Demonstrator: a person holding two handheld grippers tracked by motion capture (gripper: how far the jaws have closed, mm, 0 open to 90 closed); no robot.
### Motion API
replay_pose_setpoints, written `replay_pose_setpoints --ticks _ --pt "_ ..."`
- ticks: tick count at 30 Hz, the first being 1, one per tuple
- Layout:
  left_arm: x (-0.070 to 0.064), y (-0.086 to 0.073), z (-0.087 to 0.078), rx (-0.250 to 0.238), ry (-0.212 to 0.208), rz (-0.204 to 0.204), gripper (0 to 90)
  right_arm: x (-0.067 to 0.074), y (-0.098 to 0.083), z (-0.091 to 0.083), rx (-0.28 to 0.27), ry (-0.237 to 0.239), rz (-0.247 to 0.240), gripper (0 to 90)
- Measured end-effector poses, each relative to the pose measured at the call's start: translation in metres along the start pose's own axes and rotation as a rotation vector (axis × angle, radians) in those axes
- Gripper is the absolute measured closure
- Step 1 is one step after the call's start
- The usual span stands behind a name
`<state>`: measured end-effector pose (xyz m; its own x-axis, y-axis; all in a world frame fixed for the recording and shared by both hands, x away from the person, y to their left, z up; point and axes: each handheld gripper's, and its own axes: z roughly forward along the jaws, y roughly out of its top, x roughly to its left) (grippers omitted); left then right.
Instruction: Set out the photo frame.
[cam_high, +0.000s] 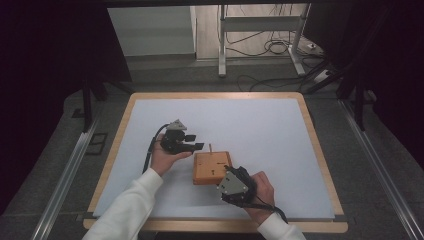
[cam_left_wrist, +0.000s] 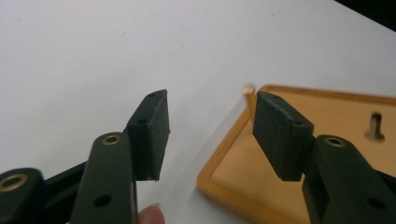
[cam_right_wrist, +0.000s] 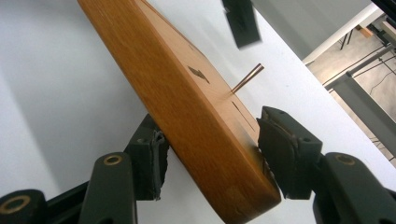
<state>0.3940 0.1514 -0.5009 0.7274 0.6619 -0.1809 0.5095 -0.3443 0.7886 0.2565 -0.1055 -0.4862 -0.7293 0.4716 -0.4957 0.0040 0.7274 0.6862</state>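
no readable text, labels, brands, numbers or signs anywhere, wooden block (cam_high: 211, 168) plain apart from cut-out slots in its top face, white table mat (cam_high: 260, 130) around the block unmarked

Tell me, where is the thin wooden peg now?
In the high view, the thin wooden peg stands upright at the far left corner of the wooden board, just right of the left gripper.

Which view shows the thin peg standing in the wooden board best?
The right gripper view: the peg rises clear of the wooden board against the pale table. The high view shows it tiny; the left gripper view shows just its tip behind a jaw.
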Motion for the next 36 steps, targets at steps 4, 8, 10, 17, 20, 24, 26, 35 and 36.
replay_pose_setpoints --ticks 4,8,10,17,20,24,26,35,36 --pt "0.000 -0.017 -0.013 0.027 0.006 0.025 44.4 0.000 0.000 0.000 0.000 -0.001 -0.004 44.1" --pt "-0.002 -0.034 -0.023 0.044 0.012 0.040 43.7 0.001 0.000 0.000 0.002 -0.002 -0.002 44.1" --pt "-0.002 -0.039 -0.026 0.049 0.009 0.039 43.5 0.001 0.000 0.000 0.003 -0.002 -0.004 44.1" --pt "-0.005 -0.045 -0.032 0.056 -0.002 0.032 42.3 0.000 0.000 -0.001 0.005 -0.007 0.001 44.3" --pt "-0.005 -0.049 -0.034 0.053 0.005 0.027 41.7 -0.001 0.001 -0.001 0.002 -0.010 0.003 44.6" --pt "-0.006 -0.055 -0.037 0.057 0.036 0.041 40.5 -0.001 0.001 -0.001 -0.001 -0.013 0.006 44.7" --pt "-0.006 -0.059 -0.040 0.058 0.037 0.041 40.5 -0.001 0.001 -0.001 -0.001 -0.013 0.004 44.8" --pt "-0.012 -0.071 -0.050 0.071 0.012 0.049 38.5 0.000 0.001 -0.001 0.005 -0.013 -0.004 45.0" --pt "-0.012 -0.073 -0.050 0.074 0.012 0.051 38.4 0.000 0.001 -0.001 0.006 -0.011 -0.004 45.0"
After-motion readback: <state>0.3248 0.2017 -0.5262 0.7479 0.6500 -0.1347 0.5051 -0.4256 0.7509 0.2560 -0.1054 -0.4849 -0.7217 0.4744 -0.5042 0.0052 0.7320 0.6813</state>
